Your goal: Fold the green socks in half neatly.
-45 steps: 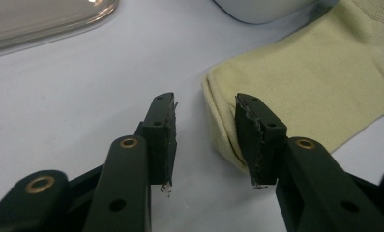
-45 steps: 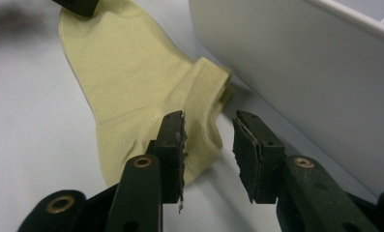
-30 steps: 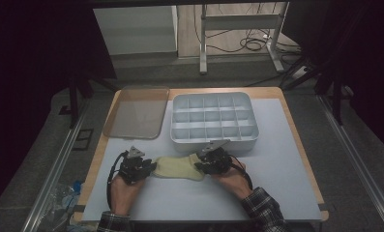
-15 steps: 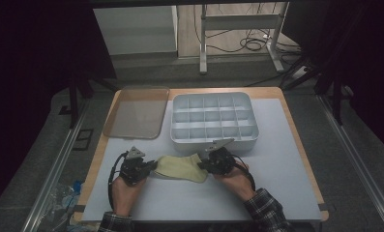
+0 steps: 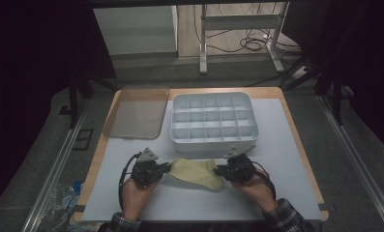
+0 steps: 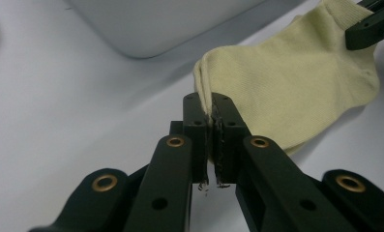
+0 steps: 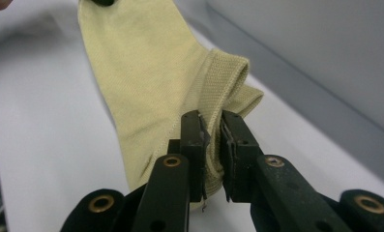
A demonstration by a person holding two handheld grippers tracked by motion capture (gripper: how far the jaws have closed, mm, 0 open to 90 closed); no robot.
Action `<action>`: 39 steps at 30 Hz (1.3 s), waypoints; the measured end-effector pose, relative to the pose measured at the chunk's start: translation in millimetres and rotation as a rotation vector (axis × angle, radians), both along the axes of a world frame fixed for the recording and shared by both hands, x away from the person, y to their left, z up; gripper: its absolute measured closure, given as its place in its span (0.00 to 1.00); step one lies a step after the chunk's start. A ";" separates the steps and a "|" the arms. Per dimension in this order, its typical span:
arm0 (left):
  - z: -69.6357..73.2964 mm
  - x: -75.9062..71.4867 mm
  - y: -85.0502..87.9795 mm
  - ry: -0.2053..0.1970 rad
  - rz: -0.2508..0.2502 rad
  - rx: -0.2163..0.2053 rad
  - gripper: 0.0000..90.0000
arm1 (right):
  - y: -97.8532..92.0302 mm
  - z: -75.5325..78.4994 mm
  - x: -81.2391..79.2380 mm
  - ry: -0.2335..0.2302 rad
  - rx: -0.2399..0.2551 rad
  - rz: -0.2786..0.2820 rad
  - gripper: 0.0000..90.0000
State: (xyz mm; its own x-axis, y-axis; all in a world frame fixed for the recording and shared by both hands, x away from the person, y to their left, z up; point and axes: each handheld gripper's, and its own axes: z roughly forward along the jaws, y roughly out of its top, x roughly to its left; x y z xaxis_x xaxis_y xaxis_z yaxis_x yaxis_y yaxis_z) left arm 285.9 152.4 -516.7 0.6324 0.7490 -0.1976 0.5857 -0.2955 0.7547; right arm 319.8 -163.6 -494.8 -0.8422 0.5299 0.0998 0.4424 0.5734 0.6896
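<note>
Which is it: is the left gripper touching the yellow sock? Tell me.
Touching. The left gripper view shows the left gripper with its jaws shut on the toe edge of the yellow sock, fabric pinched between the pads.

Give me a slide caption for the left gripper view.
Left tongs clamp the toe of a pale yellow sock.

Right gripper [image 7: 211, 130] jaws clamped on yellow sock [image 7: 146, 82] cuff, white table [image 7: 49, 159]

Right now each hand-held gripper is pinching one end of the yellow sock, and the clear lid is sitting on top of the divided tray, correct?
Not quite. The high view shows the clear lid lying on the table beside the divided tray, which stands uncovered. The rest holds: the left hand-held gripper and right hand-held gripper each pinch one end of the yellow sock.
</note>
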 end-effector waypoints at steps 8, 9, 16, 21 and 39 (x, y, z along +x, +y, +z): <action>-10.6 -2.5 -34.8 0.010 -0.070 0.030 0.96 | -31.2 -4.1 -21.5 0.015 -0.018 -0.040 0.89; -11.3 -3.2 -37.6 0.007 -0.072 0.034 0.96 | -33.8 -5.4 -23.0 0.018 -0.023 -0.045 0.89; -16.8 -4.8 -46.3 0.004 -0.078 0.065 0.95 | -43.4 -15.9 -24.7 0.039 -0.033 -0.070 0.88; -19.5 -5.8 -43.9 0.012 -0.079 0.044 0.90 | -44.6 -17.2 -26.5 0.006 -0.043 -0.067 0.83; -22.9 -4.2 -43.4 0.021 -0.067 0.066 0.87 | -45.8 5.8 -13.9 -0.063 -0.021 -0.083 0.83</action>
